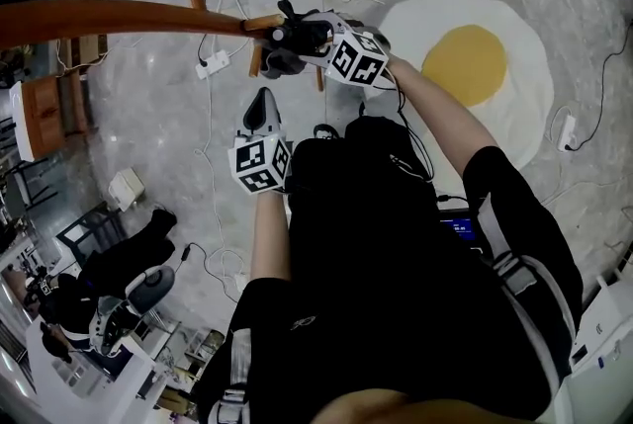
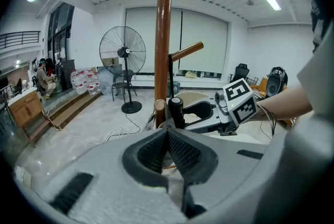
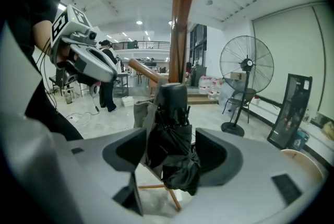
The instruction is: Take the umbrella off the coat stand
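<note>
The umbrella (image 3: pixel 168 131) sits folded between the spread jaws of our right gripper (image 3: pixel 172 152), beside the coat stand (image 3: pixel 180 35); our left gripper (image 2: pixel 168 140) is pressed together.

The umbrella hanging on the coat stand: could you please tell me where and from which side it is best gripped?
I'd grip the umbrella across its bunched black canopy, just below the stubby cylindrical top: it hangs upright beside the coat stand, so come in level from the side away from the pole, tongs either side, as the open right gripper stands.
</note>
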`<state>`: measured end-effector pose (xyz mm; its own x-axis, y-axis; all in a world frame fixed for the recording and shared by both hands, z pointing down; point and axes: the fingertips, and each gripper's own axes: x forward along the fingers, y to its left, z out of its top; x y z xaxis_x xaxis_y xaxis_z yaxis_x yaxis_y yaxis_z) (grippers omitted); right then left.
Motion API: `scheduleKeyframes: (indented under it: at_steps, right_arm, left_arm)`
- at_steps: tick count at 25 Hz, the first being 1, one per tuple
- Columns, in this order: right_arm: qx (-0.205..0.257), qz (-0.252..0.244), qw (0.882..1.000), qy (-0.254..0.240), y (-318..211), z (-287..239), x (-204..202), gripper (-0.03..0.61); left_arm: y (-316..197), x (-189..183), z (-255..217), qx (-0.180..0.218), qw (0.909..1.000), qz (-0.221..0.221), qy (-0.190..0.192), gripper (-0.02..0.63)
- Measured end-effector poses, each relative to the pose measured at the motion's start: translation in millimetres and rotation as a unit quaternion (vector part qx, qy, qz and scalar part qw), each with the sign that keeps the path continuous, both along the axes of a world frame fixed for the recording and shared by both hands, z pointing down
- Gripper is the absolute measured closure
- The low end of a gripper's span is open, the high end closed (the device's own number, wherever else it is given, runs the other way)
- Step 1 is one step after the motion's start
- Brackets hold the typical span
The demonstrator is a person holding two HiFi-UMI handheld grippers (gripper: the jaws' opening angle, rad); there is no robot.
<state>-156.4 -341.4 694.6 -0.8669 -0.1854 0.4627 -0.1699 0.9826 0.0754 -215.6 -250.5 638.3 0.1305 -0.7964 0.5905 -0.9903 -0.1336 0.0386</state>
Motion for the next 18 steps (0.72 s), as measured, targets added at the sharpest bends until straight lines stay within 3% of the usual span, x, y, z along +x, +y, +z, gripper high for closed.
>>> scheduleKeyframes:
  at_steps: [6,13,18]
  right_arm:
    - [-0.038,-0.012,0.999,-0.015,-8.0,14.7,-14.0,0.264]
    - [-0.048,-0.054,0.997,-0.013,-6.6,18.9,-38.3,0.215]
    - [-0.05,-0.057,0.997,-0.021,5.1,20.1,-48.9,0.254]
  left_arm:
    - [9.9,-14.5,1.9,-0.003,0.9996,-0.028,-0.001,0.615]
    - [22.0,-25.3,7.3,-0.01,0.9988,-0.047,0.0,0.615]
    - [21.9,-22.7,4.6,-0.008,0.9989,-0.045,0.001,0.615]
